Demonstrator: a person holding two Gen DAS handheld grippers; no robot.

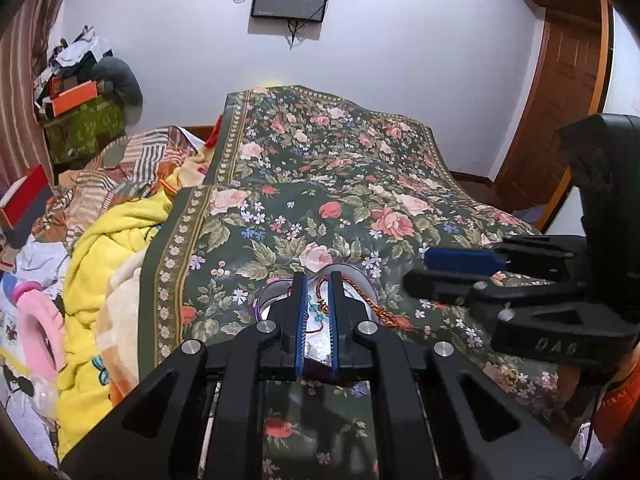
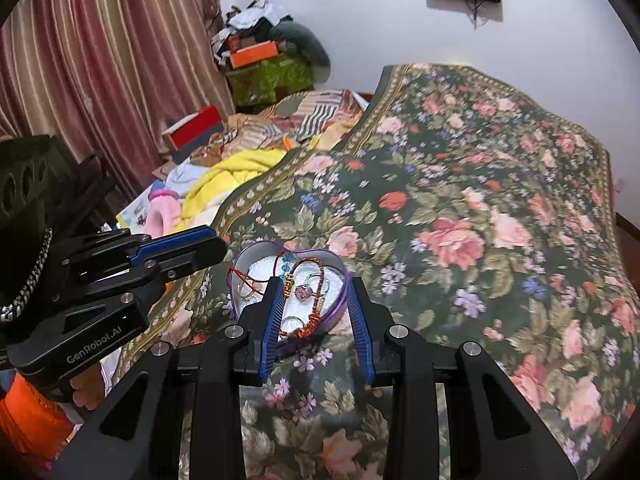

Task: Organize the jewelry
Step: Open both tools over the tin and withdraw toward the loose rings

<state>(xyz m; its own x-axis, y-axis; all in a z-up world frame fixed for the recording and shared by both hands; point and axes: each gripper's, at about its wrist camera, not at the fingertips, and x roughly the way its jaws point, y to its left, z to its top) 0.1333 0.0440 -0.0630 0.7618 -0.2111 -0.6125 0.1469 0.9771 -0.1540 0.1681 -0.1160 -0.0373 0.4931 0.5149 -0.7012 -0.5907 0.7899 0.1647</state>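
A purple heart-shaped tin (image 2: 342,280) with a white lining lies open on the floral bedspread. It holds a red beaded thread bracelet (image 2: 304,268), several rings (image 2: 304,291) and a thread with a turquoise bead (image 2: 287,258). My right gripper (image 2: 314,282) is open, its blue pads straddling the tin's near half. My left gripper (image 1: 319,280) hovers over the same tin (image 1: 264,294) with its jaws narrowly apart; the bracelet (image 1: 320,298) shows in the gap, untouched. The bracelet's tassel (image 1: 394,320) trails over the tin's rim. Each gripper appears in the other's view.
The floral bedspread (image 2: 480,200) covers the bed and stretches far and right. A heap of yellow, striped and pink fabrics (image 1: 108,240) lies at the left. A red box (image 2: 196,130), curtains and cluttered shelves stand behind it. A wooden door (image 1: 560,100) is at the right.
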